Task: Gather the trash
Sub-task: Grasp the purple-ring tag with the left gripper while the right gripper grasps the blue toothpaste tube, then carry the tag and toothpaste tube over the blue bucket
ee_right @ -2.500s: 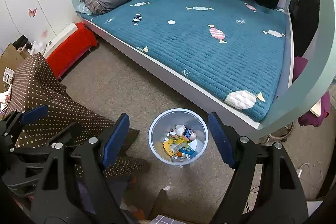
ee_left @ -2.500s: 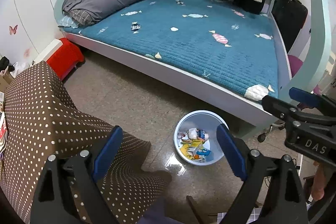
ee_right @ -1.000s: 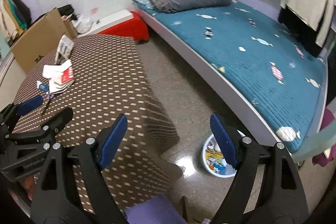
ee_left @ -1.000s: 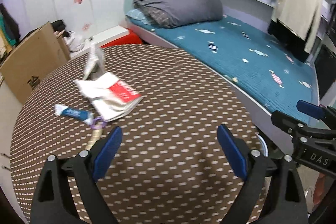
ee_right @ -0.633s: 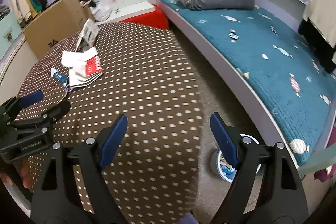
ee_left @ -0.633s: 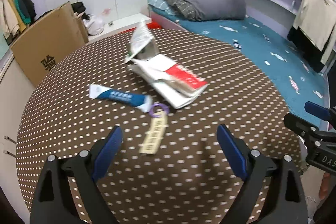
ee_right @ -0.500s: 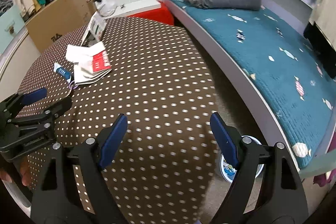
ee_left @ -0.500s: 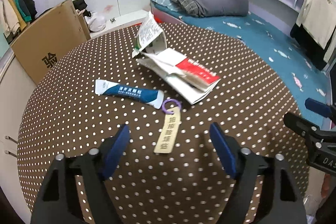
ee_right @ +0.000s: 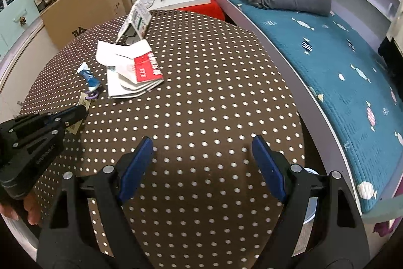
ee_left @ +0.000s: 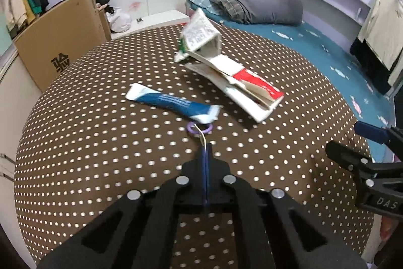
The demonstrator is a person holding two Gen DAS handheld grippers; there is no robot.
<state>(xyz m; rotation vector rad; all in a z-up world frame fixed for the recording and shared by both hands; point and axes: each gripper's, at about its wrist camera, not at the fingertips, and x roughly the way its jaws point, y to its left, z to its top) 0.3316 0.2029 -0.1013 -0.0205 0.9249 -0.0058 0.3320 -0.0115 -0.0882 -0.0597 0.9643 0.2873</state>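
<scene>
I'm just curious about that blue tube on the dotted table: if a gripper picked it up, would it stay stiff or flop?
The tube looks squeezed flat and slightly bent, so it would probably sag. It seems nearly empty, so likely light. Lying flat, it shouldn't roll.

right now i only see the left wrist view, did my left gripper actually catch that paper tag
observer: yes. From the side, the left gripper is shut on the paper tag, with the purple ring at its far end.
operator: where's the bin
observer: on the floor between the table and the bed. Only a strip of the bin shows behind the right gripper, which is open.
</scene>
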